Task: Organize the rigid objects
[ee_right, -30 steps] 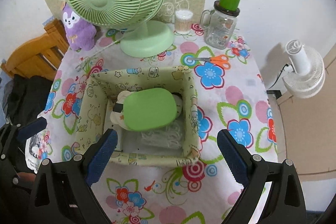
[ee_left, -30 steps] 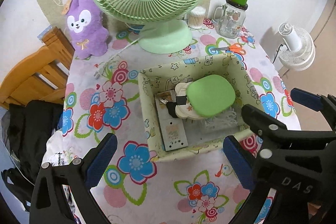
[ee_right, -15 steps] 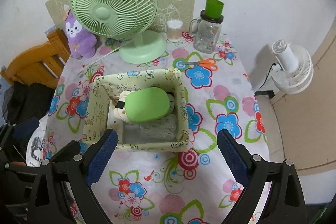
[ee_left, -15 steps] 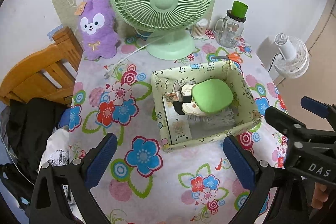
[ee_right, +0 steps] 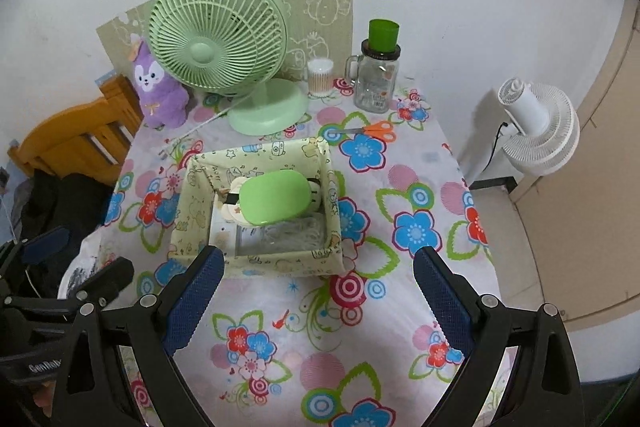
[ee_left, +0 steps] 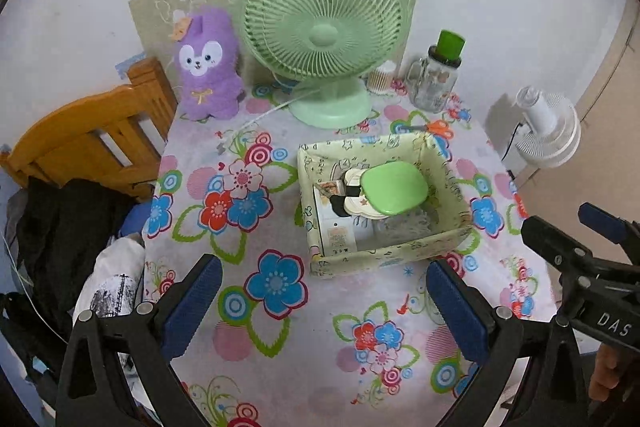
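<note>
**Desk:** What does the scene show, left to right?

**Photographer:** Above the near edge of a flower-print table (ee_right: 420, 187), the left gripper (ee_left: 324, 303) hangs with its blue pads spread wide, pinching nothing. Next comes the fabric bin (ee_right: 256, 261), holding a green case (ee_right: 276, 201) that lies on top of a card box and a clear packet. The right gripper (ee_right: 316, 301) is just as wide apart and just as empty.

**Desk:** So what remains to be tidied?

**Photographer:** Seemingly the orange-handled scissors (ee_right: 370, 131), which lie flat on the cloth behind the bin's far right corner, near the glass jar (ee_right: 376, 83) and the cotton-swab tub (ee_right: 320, 77).

**Desk:** How does the person do it well?

**Photographer:** Probably with the right gripper, the nearer one. It comes down steeply over the bin, straddles the handles rather than the thin blades, and closes firmly, since flat steel slides on cloth. It keeps clear of the jar, then drops the scissors beside the green case, not on it.
</note>
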